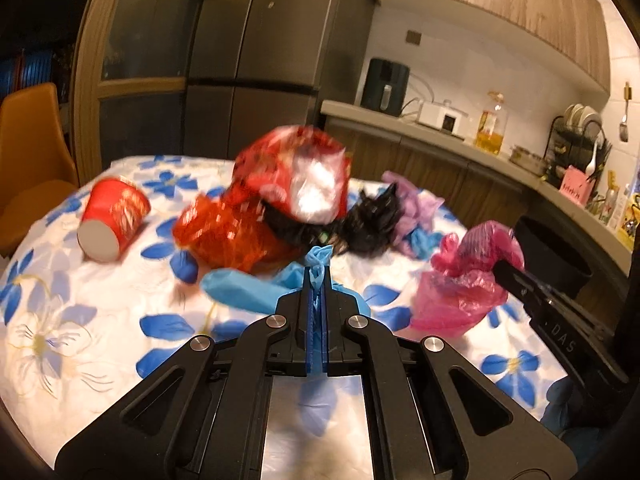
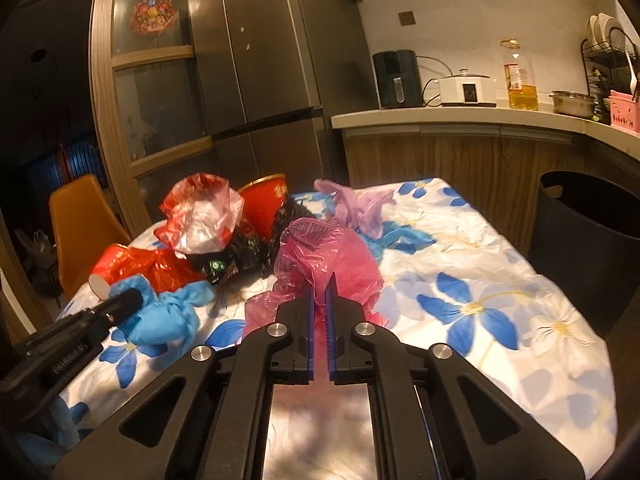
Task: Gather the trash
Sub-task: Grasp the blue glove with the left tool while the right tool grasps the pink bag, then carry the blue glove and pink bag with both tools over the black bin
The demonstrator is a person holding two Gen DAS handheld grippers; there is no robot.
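Observation:
My left gripper (image 1: 319, 276) is shut on a blue plastic bag (image 1: 244, 290) lying on the flowered tablecloth (image 1: 80, 340); the bag also shows in the right wrist view (image 2: 164, 314). My right gripper (image 2: 320, 292) is shut on a pink plastic bag (image 2: 328, 264), which also shows in the left wrist view (image 1: 464, 284). Behind them lies a heap: a red-and-clear bag (image 1: 296, 172), an orange-red bag (image 1: 224, 236), a black bag (image 1: 360, 220), a lilac bag (image 1: 416, 204) and a tipped red paper cup (image 1: 112, 218).
A black bin (image 2: 588, 216) stands on the floor right of the table, also seen in the left wrist view (image 1: 556, 256). An orange chair (image 2: 84, 220) is at the left. A fridge (image 2: 264, 60) and a kitchen counter (image 2: 460, 114) with appliances stand behind.

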